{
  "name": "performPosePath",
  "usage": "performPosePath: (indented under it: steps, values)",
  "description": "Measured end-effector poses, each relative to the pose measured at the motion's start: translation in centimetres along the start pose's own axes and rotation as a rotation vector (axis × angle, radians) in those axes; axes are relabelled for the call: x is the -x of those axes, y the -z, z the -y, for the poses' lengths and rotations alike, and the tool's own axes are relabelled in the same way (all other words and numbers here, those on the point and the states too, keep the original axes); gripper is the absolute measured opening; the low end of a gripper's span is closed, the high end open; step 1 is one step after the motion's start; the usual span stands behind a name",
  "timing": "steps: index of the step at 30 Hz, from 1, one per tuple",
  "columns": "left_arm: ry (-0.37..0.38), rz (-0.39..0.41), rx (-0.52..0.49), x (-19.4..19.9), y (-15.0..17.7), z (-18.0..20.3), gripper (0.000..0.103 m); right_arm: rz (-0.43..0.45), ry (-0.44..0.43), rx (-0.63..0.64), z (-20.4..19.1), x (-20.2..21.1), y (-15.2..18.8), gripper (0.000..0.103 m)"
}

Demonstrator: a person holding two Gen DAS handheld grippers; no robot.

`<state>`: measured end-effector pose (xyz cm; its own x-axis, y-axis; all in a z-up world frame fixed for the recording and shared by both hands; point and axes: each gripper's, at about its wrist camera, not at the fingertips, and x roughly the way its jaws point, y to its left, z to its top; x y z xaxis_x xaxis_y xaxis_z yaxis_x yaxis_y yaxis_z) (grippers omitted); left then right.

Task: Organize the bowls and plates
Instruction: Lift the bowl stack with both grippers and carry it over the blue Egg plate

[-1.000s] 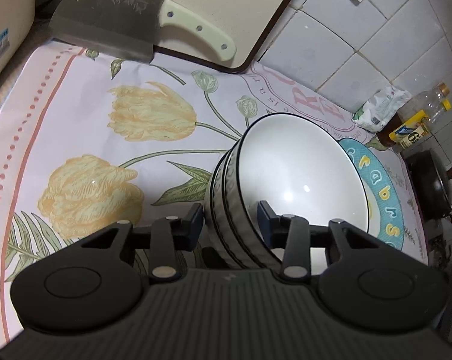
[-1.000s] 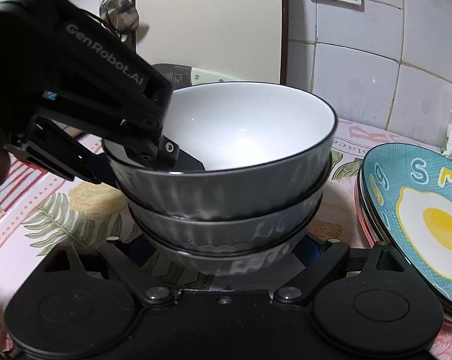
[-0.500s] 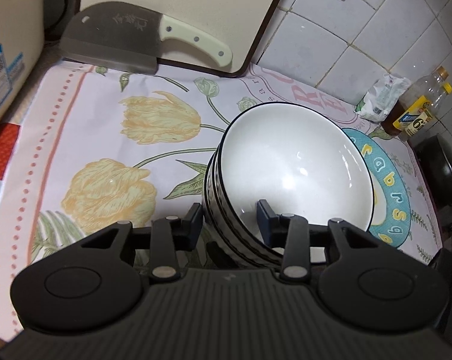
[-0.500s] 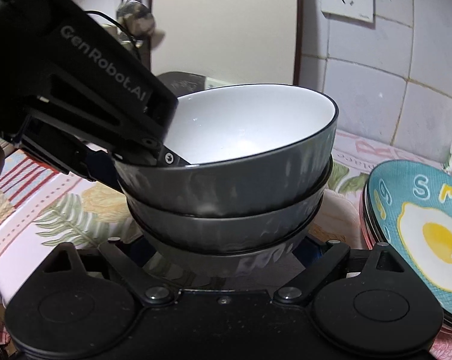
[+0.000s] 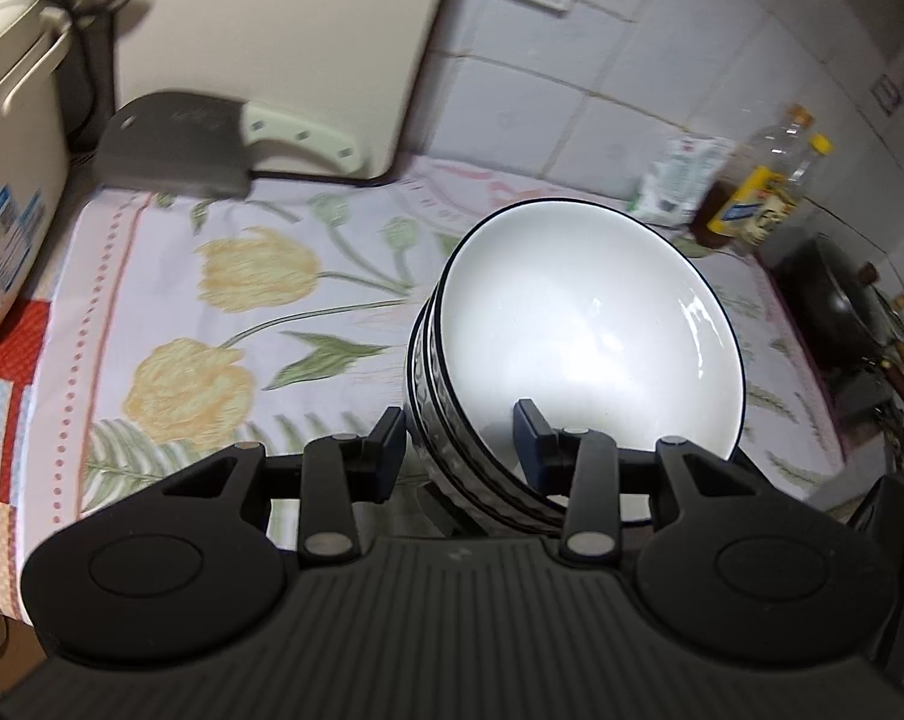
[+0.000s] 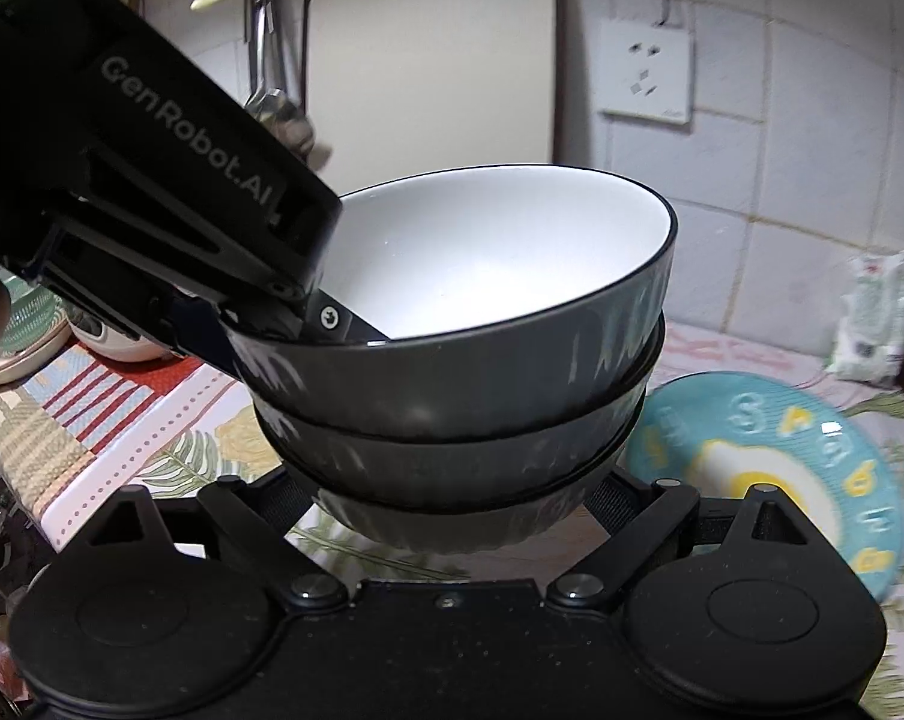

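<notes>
I am holding a stack of three nested ceramic bowls, dark grey and ribbed outside, white inside with a thin black rim [image 5: 578,354], and both my grippers are on it. My left gripper [image 5: 459,443] is gripping the near rim of the stack at the lower centre of the left wrist frame: its jaws are standing fairly narrow, one pad [image 5: 386,447] pressing on the ribbed outer wall and the other pad [image 5: 533,441] sitting inside the top bowl. In the right wrist frame that same left gripper [image 6: 308,318] is coming in from the upper left, biting the rim.

My right gripper [image 6: 446,510] is sitting under the stack at the lower centre of its own frame, jaws spread wide on either side of the bottom bowl's base. The bowl is hiding the pads, so I cannot tell whether they are pressing on it.

The stack is hanging clear above a pale tablecloth printed with yellow tulips [image 5: 212,312]. A round turquoise plate with a fried-egg picture and raised letters [image 6: 812,468] is lying flat on the cloth at the right of the right wrist frame. A dark steel cleaver with a cream handle [image 5: 212,147] is resting at the upper left of the left wrist frame, against a cream cutting board with a dark edge [image 5: 284,30] that is leaning on the tiled wall.
</notes>
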<state>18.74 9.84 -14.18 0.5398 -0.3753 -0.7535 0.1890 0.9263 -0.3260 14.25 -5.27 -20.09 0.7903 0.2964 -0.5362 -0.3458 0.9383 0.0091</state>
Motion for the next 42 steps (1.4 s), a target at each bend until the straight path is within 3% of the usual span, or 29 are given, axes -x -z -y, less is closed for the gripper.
performPosePath:
  steps: [8,18,28,42]
  values:
    - [0.052,-0.01,-0.036,-1.5,-1.7,5.9,0.037,-0.002,0.065,-0.007,5.3,3.1,-0.7,0.096]
    - [0.066,-0.015,-0.077,-7.0,-3.1,10.6,0.037,0.001,0.09,0.011,12.4,1.5,0.2,0.095]
    - [0.059,-0.064,-0.082,-12.2,-3.9,11.3,0.037,-0.051,0.094,0.0,15.6,-1.9,1.8,0.095]
    - [0.036,-0.103,-0.048,-14.6,-3.8,10.9,0.037,-0.123,0.074,-0.036,16.6,-3.8,2.5,0.095]
